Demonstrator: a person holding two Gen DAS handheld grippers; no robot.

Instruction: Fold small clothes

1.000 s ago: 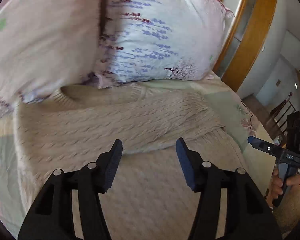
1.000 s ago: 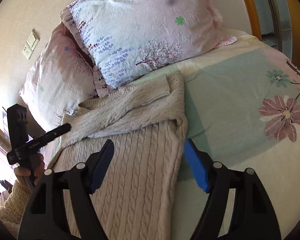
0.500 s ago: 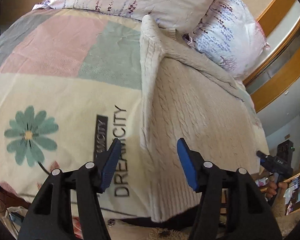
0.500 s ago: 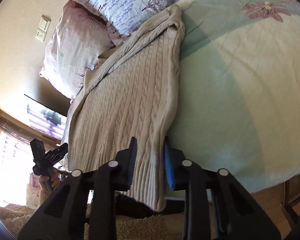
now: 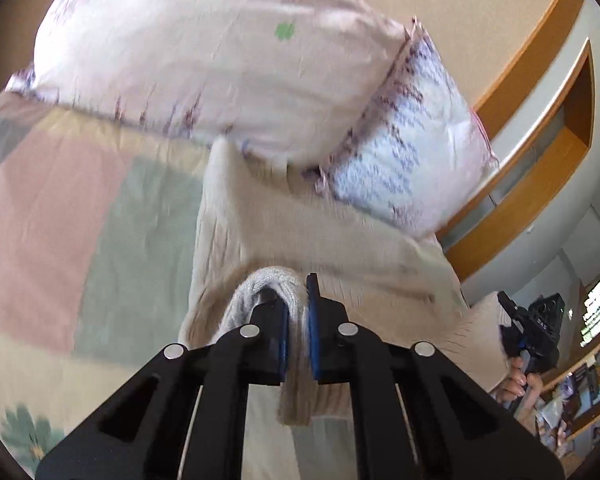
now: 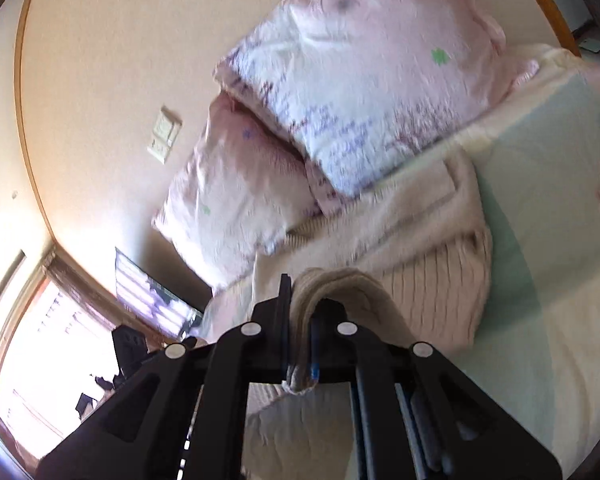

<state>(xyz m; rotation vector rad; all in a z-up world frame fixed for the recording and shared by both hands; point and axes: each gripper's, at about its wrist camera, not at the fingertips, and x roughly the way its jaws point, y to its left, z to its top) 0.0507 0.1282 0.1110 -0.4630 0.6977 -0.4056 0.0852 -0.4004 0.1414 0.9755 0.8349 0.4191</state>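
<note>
A cream cable-knit sweater [image 5: 340, 236] lies on the bed with its top end by the pillows; it also shows in the right wrist view [image 6: 432, 280]. My left gripper [image 5: 298, 312] is shut on the sweater's hem, which bunches over its fingers and is lifted off the bed. My right gripper [image 6: 300, 320] is shut on the hem at the other corner, also lifted. The right gripper shows in the left wrist view [image 5: 532, 332] at the far right. Both views are blurred by motion.
Two floral pillows [image 5: 220, 52] [image 6: 360, 80] lean on the wall at the head of the bed. The patchwork bedsheet [image 5: 60, 208] [image 6: 560, 240] spreads on both sides of the sweater. A wooden door frame [image 5: 532, 168] stands at the right, a window [image 6: 40, 340] at the left.
Both grippers have shut on the sweater's bottom hem and lifted it, carrying it up toward the pillows. Half a second ago the left was open at the hem.
</note>
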